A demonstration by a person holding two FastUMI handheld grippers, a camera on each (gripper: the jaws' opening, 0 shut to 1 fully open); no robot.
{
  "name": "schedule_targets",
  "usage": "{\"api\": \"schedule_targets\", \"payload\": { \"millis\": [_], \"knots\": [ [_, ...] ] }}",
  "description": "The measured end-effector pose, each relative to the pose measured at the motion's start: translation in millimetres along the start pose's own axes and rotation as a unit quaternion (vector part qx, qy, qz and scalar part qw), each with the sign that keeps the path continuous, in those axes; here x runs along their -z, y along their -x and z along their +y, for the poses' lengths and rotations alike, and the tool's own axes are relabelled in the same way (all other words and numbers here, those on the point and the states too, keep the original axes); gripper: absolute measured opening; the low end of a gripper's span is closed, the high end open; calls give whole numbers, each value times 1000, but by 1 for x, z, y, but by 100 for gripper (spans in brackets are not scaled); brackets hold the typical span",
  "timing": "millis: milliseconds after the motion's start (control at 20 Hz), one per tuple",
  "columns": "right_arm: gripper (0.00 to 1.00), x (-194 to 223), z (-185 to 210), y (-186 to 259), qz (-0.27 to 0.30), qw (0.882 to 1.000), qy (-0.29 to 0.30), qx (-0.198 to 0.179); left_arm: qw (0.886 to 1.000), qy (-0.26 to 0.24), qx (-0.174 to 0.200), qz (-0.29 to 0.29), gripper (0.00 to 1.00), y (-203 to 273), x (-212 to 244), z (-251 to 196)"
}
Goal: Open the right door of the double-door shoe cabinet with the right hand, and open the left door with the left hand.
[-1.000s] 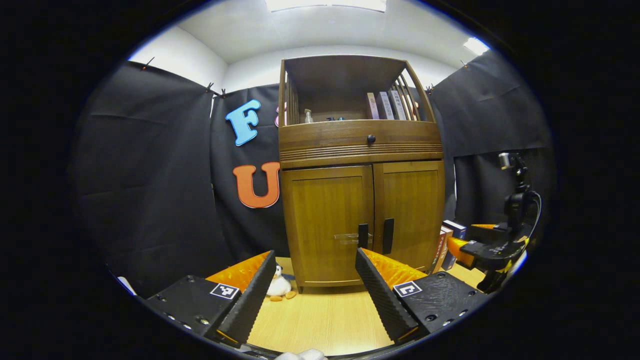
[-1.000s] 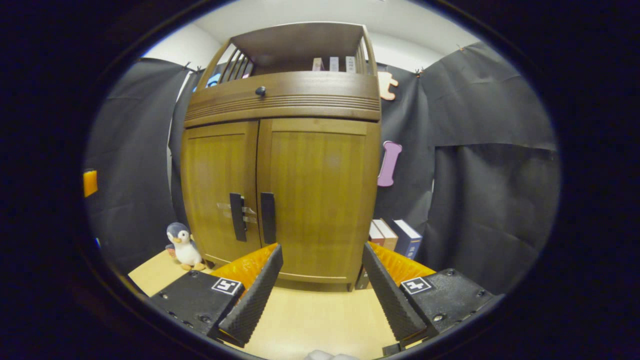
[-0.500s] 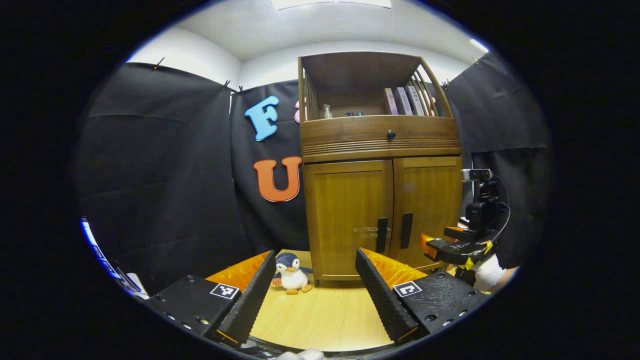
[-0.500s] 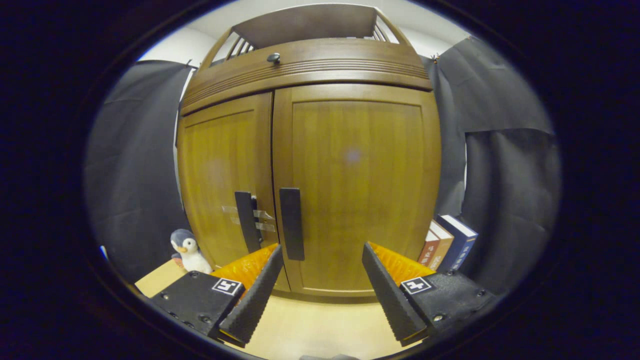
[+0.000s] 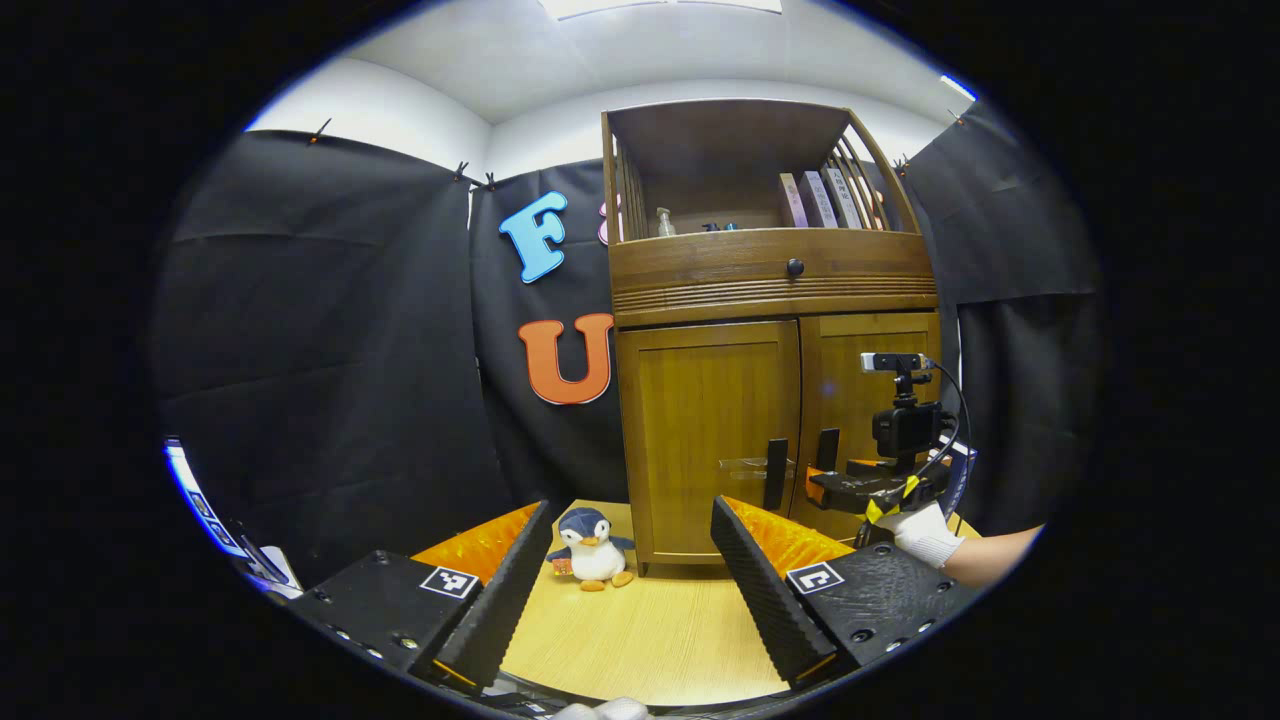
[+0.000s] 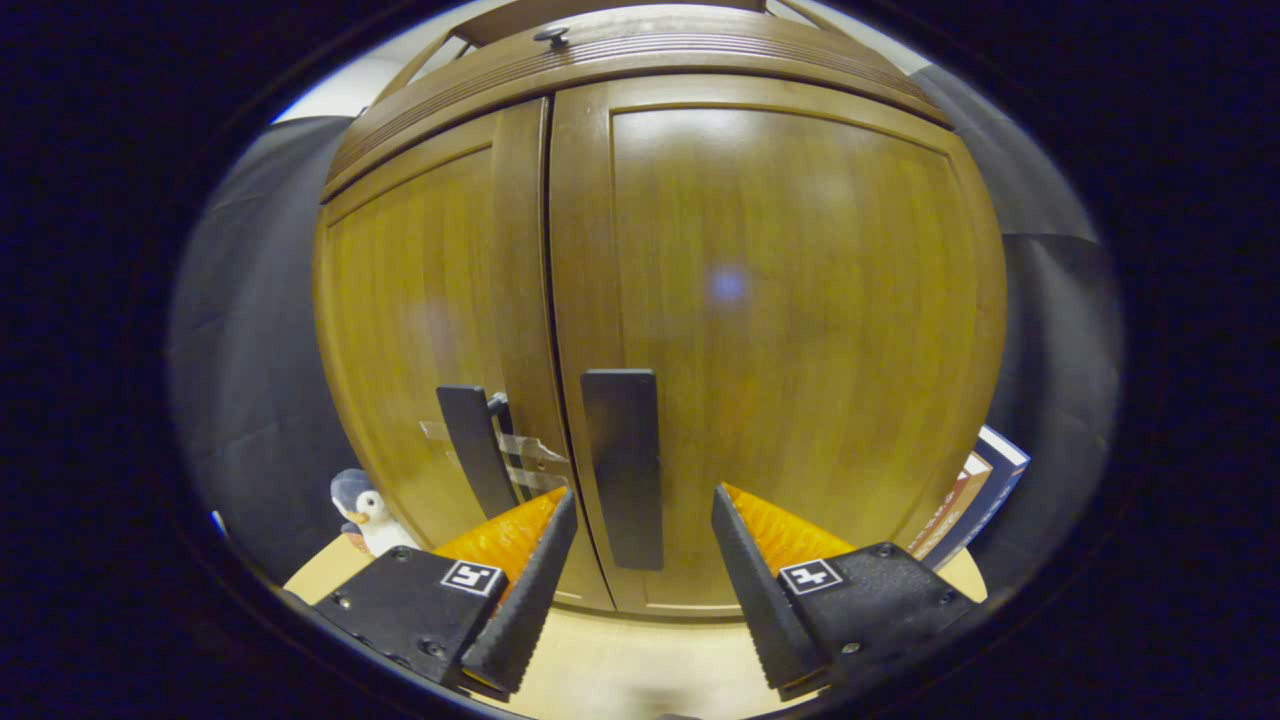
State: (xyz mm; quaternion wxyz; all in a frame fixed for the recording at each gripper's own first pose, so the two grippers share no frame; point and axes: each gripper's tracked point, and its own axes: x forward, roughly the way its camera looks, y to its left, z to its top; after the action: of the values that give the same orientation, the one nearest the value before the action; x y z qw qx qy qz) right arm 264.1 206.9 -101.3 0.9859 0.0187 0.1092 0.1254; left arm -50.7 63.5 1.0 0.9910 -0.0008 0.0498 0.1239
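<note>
A: What is changing here?

B: The right gripper is closing in on the shoe cabinet; half a second ago the doors sat farther off, and now the right door's handle is standing straight ahead, between its spread fingers. Nothing is being pinched yet. I'm judging the grasp on that handle to be the step coming up.

A: And the left one?

B: The left gripper is hanging well back, fingers spread and holding nothing, with the cabinet ahead and to its right. The left door is staying closed, its handle untouched. Beyond its right finger, a gloved hand is carrying the other gripper up to the doors.

A: Materials?

B: Glossy brown wood, flat framed panels. The handles are matt dark upright bars. A soft plush penguin is sitting on the pale wood-grain tabletop, ahead between the left fingers.
</note>
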Motion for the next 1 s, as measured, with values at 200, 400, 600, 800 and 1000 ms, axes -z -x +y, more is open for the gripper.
{"api": "schedule_targets", "payload": {
  "millis": [200, 400, 600, 800, 1000],
  "knots": [
    [73, -6, 5, -14, 1, 1000, -5, 0, 1000, -5, -12, 6, 96, -2, 4, 12],
    [54, -6, 3, -19, 9, 1000, -7, 7, 1000, 0, -21, 8, 96, -1, 5, 22],
    [36, -4, 0, -19, 15, 1000, -1, 7, 1000, 5, -24, 11, 96, 0, 7, 26],
    [32, -2, -1, -15, 19, 1000, 10, 2, 999, 16, -27, 7, 96, 0, 9, 31],
    [31, 4, 1, 0, 24, 1000, 9, -9, 999, 21, -24, 4, 96, 2, 11, 39]
  ]
}}
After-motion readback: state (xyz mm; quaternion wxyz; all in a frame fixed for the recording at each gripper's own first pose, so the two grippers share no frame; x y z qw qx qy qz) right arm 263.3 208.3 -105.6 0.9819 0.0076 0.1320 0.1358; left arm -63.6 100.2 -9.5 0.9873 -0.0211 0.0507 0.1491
